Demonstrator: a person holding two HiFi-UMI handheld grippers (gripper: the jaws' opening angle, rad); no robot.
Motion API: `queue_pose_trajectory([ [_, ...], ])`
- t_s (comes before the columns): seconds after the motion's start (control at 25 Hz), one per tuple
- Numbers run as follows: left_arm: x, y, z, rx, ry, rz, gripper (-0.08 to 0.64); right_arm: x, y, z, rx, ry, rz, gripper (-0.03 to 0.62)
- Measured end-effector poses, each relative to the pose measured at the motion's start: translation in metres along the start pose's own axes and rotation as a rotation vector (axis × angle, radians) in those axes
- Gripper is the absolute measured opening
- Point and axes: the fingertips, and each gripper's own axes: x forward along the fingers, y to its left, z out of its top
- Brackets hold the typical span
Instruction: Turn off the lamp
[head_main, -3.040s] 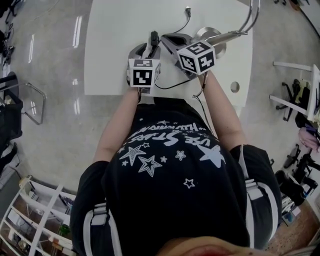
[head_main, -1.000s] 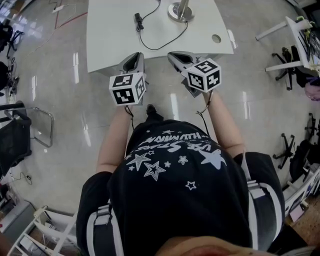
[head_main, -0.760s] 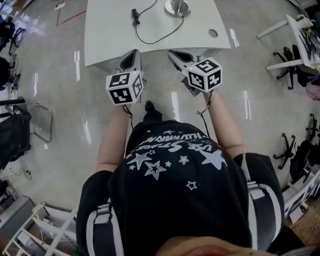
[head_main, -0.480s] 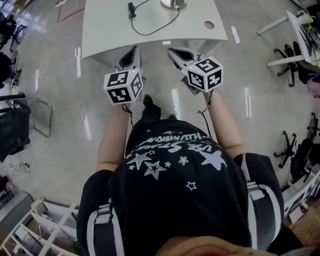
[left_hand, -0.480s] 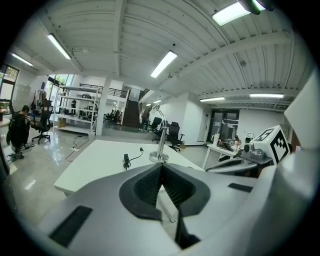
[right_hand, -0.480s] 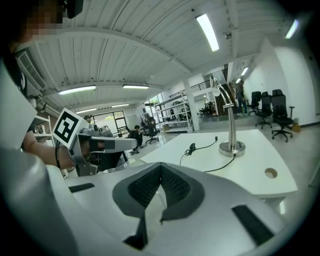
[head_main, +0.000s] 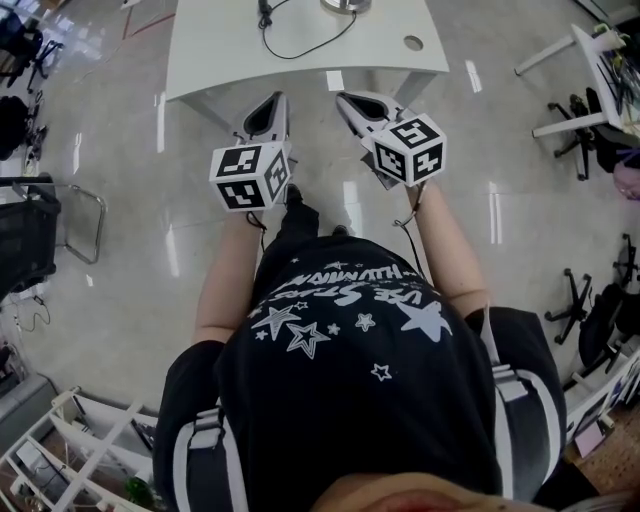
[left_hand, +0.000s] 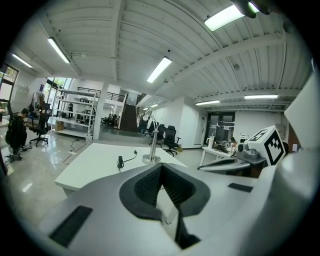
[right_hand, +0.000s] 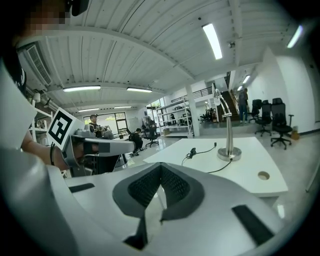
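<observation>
The lamp stands on a white table (head_main: 220, 50); only the edge of its round metal base (head_main: 345, 5) shows in the head view. In the right gripper view its silver pole (right_hand: 227, 132) rises from the base (right_hand: 229, 155), and its black cord runs to an inline switch (right_hand: 192, 151). The left gripper view shows the base (left_hand: 151, 159) and the switch (left_hand: 120, 161) far ahead. My left gripper (head_main: 277, 98) and right gripper (head_main: 345, 97) hang side by side over the floor, short of the table's near edge. Both are shut with nothing between the pads.
A round cable hole (head_main: 413, 43) sits near the table's right corner. A black chair (head_main: 30, 235) stands at the left, another white desk (head_main: 600, 60) and office chairs (head_main: 590, 310) at the right, and a shelf rack (head_main: 70, 450) at the lower left. Glossy floor lies between me and the table.
Three seconds ago both grippers were over the table by the switch and lamp base. Since then they have drawn back over the floor, and the table has slid toward the top of the view.
</observation>
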Motion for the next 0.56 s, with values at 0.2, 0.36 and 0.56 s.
queue_pose_trajectory([
  [0.2, -0.006, -0.008, 0.006, 0.004, -0.025, -0.01, 0.01, -0.01, 0.005, 0.013, -0.023, -0.038, -0.008, 0.005],
  [0.36, -0.009, -0.009, 0.011, 0.003, -0.032, -0.011, 0.009, -0.012, 0.009, 0.02, -0.038, -0.044, -0.006, 0.006],
  [0.56, -0.009, -0.006, 0.011, 0.002, -0.027, -0.011, 0.009, -0.008, 0.011, 0.025, -0.042, -0.054, -0.011, 0.006],
])
